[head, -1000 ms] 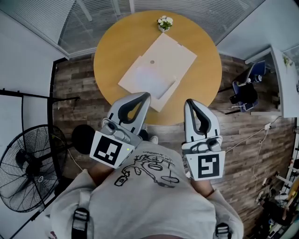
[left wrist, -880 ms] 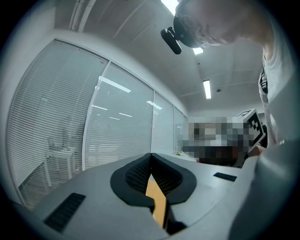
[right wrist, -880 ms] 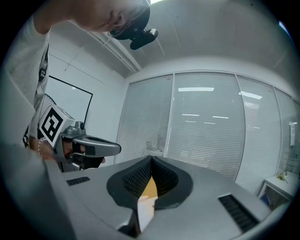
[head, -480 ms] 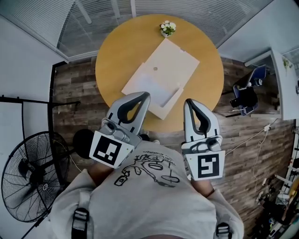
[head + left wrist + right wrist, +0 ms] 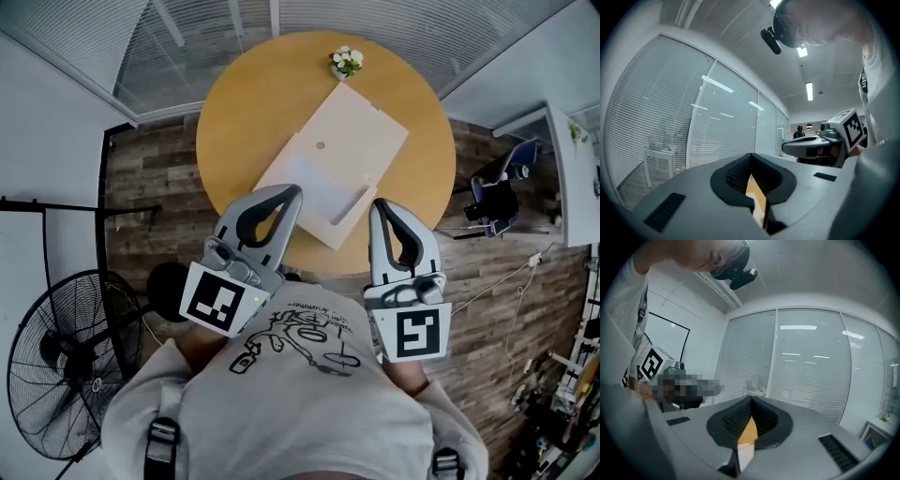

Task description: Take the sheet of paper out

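Holds left gripper (image 5: 289, 192) and right gripper (image 5: 379, 204) level, jaws closed on nothing, by the 6 o'clock edge of the round table (image 5: 244, 103). Finds sheet of paper (image 5: 305, 180) flat in white folder (image 5: 361, 122) mid-table, flower pot (image 5: 346, 62) at 12 o'clock.

Sheet of paper (image 5: 302, 180): white, flat, lying diag. on the near-left part of a bigger white folder (image 5: 364, 124). Can't tell if it's tucked in or just on top. Folder flat too, small round dot approx. mid-face. Both on round wooden worktop (image 5: 239, 103), twd. its near edge.
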`<move>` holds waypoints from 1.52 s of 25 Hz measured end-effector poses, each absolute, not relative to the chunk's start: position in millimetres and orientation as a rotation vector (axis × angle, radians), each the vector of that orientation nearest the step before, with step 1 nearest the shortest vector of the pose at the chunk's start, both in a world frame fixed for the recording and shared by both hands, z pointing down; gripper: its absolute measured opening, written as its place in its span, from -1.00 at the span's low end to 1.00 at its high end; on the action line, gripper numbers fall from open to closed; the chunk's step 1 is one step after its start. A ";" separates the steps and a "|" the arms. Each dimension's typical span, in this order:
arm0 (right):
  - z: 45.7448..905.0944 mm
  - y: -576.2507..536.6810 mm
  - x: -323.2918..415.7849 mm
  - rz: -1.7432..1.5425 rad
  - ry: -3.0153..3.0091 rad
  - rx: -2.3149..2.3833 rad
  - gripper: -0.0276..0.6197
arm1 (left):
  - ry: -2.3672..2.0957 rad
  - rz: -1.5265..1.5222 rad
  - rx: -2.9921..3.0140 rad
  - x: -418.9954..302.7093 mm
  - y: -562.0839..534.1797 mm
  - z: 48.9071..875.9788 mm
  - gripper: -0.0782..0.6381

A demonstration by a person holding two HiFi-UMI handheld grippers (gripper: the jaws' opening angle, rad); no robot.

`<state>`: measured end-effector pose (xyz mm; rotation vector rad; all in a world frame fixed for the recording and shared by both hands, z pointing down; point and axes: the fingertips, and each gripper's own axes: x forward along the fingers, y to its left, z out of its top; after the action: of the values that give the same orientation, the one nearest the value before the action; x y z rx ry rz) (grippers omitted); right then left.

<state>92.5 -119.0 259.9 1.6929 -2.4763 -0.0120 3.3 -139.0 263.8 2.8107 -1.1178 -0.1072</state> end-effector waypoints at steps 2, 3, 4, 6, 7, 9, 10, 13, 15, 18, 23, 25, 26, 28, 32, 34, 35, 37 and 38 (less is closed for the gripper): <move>262.9 -123.4 86.8 -0.010 -2.474 1.692 -0.89 | -1.117 -0.110 2.809 -2.0 -144.0 266.6 -0.73; 264.9 -125.2 84.0 -0.007 -2.472 1.690 -0.89 | -1.116 -0.111 2.808 -4.7 -146.0 268.0 -0.73; 266.5 -126.7 81.6 -0.003 -2.470 1.689 -0.89 | -1.117 -0.112 2.805 -7.2 -147.7 269.1 -0.73; 267.4 -130.0 78.4 0.000 -2.469 1.689 -0.89 | -1.122 -0.113 2.802 -11.1 -150.9 270.0 -0.73; 266.9 -132.0 77.7 -0.002 -2.470 1.690 -0.89 | -1.126 -0.115 2.801 -12.4 -153.1 270.0 -0.73; 266.2 -136.8 76.9 -0.010 -2.472 1.693 -0.89 | -1.136 -0.122 2.797 -14.5 -158.4 270.5 -0.73; 266.6 -138.9 76.5 -0.012 -2.471 1.694 -0.89 | -1.137 -0.124 2.796 -15.4 -160.8 271.4 -0.73; 268.3 -142.0 76.2 -0.013 -2.461 1.697 -0.89 | -1.127 -0.129 2.802 -15.9 -164.3 273.2 -0.73; 268.3 -143.4 76.8 -0.022 -2.454 1.705 -0.89 | -1.118 -0.133 2.806 -15.0 -165.0 273.7 -0.73; 269.8 -145.0 77.9 -0.028 -2.452 1.710 -0.89 | -1.110 -0.134 2.805 -14.1 -166.1 277.3 -0.73; 268.6 -145.8 77.6 -0.042 -2.465 1.703 -0.89 | -1.111 -0.129 2.807 -13.2 -168.6 280.4 -0.73; 269.4 -146.1 77.4 -0.038 -2.471 1.695 -0.89 | -1.109 -0.123 2.809 -11.9 -169.8 281.9 -0.73; 270.1 -146.2 77.0 -0.036 -2.474 1.690 -0.89 | -1.108 -0.123 2.809 -11.2 -169.8 282.4 -0.73; 271.3 -146.6 76.9 -0.040 -2.479 1.683 -0.89 | -1.105 -0.127 2.810 -9.9 -169.7 283.4 -0.73; 276.8 -149.0 78.7 -0.033 -2.475 1.678 -0.89 | -1.106 -0.129 2.806 -9.2 -171.1 286.2 -0.73; 280.1 -151.7 79.3 -0.029 -2.478 1.671 -0.89 | -1.101 -0.121 2.808 -8.4 -172.3 288.0 -0.73; 282.7 -153.3 79.3 -0.025 -2.478 1.664 -0.89 | -1.097 -0.116 2.808 -7.9 -173.1 289.2 -0.73; 288.2 -156.1 78.4 -0.019 -2.478 1.650 -0.89 | -1.093 -0.110 2.809 -7.6 -174.5 291.2 -0.73; 290.5 -157.3 77.9 -0.018 -2.479 1.645 -0.89 | -1.092 -0.111 2.808 -7.7 -174.9 291.6 -0.73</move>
<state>77.9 -157.3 290.5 1.6447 -2.4787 -0.0182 -7.7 -174.9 291.6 2.8082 -1.0919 -0.1115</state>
